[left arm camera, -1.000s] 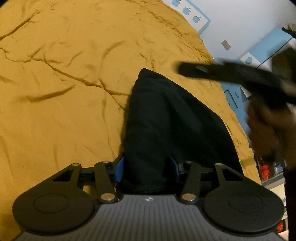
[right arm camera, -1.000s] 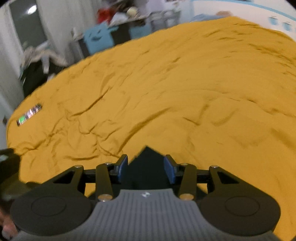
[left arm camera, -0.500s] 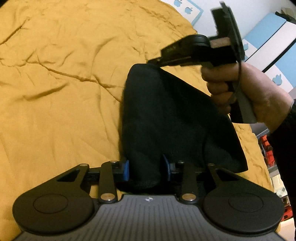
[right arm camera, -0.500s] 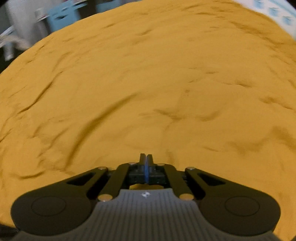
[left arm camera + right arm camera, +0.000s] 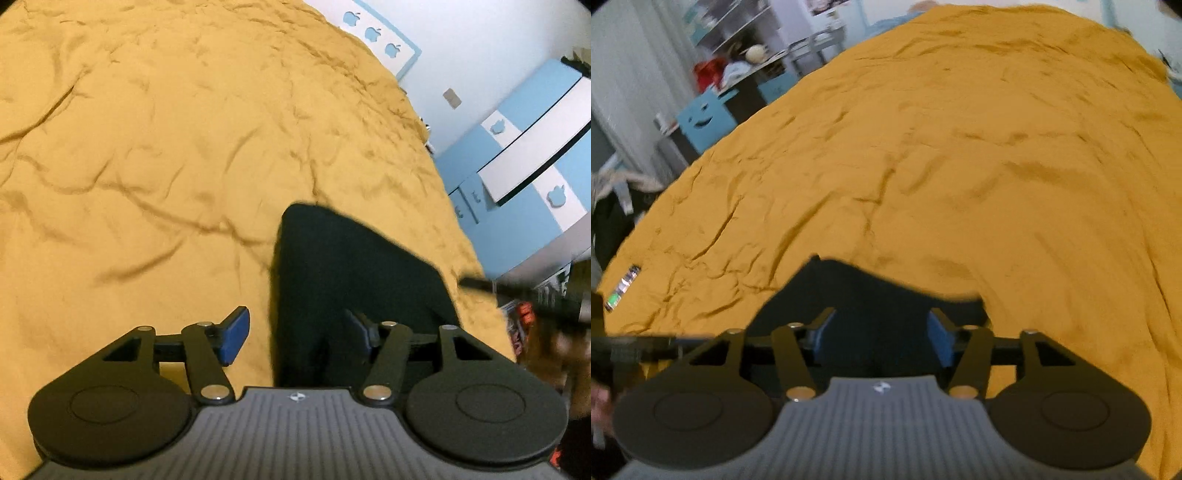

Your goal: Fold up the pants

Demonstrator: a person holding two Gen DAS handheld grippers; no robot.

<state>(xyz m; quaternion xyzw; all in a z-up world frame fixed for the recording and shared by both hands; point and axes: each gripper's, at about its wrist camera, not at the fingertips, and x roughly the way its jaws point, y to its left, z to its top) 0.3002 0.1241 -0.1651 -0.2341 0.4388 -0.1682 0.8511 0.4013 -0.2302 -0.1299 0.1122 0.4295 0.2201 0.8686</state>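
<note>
Mustard bedspread (image 5: 155,155) covers the bed, creased all over; blue-and-white cupboards (image 5: 524,155) stand beyond its far edge. Nearest in the left wrist view, the left hand-held gripper (image 5: 295,338) has its jaws opening, wide: one pad over bare bedspread, the other over the cloth, neither pressing. The pants (image 5: 347,280), black and folded into a compact bundle, lie on the bed between and just ahead of those jaws. In the right wrist view the right hand-held gripper (image 5: 879,339) is also opening, fairly wide, with black cloth between the pads but not pinched. Long axis of the bundle, as I read it, runs away from the left gripper toward the bed's far edge, narrowing to a rounded corner at the far end; the near end is hidden under the gripper body. Waist versus hem: cannot tell. Risks: a pad may snag the top layer on withdrawal and drag the fold open; the soft, rumpled bedspread lets the bundle slump or skew; the two grippers are near each other and blurred, so a clash could knock the stack.
</note>
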